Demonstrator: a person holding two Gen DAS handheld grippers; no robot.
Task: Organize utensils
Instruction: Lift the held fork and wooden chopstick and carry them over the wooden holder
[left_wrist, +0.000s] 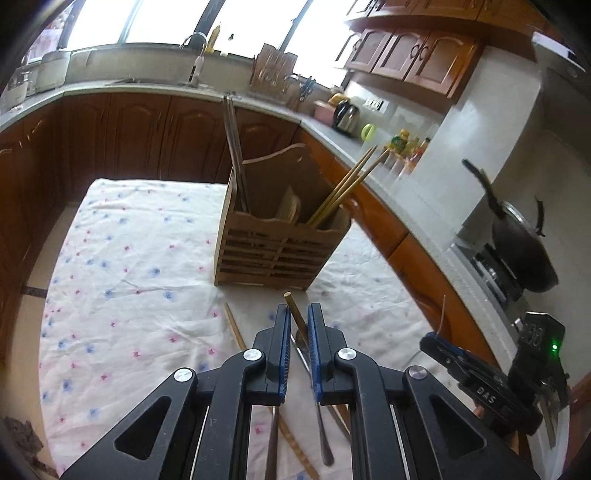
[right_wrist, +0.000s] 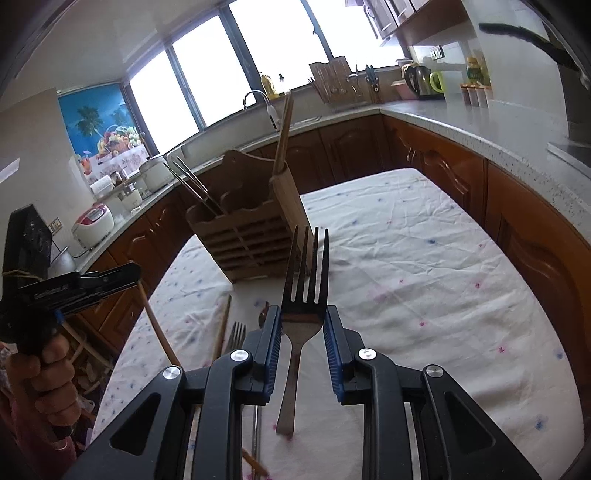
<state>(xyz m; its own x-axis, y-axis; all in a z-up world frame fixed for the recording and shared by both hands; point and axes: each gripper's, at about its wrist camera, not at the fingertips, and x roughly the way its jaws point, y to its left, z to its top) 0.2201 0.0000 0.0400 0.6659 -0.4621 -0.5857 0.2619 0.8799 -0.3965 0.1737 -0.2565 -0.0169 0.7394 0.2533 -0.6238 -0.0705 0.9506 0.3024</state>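
A steel fork (right_wrist: 305, 295) is held tines-up before the slatted wooden holder (left_wrist: 273, 247), which contains upright chopsticks (left_wrist: 341, 188).

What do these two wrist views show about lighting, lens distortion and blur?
Left wrist view: the windows are blown out white, the countertop bows in a fisheye curve, dark corners vignette the frame, and the bottles look smeared. Right wrist view: the same overexposed windows, a curved counter edge, and the fork sharp against the daylit tablecloth.
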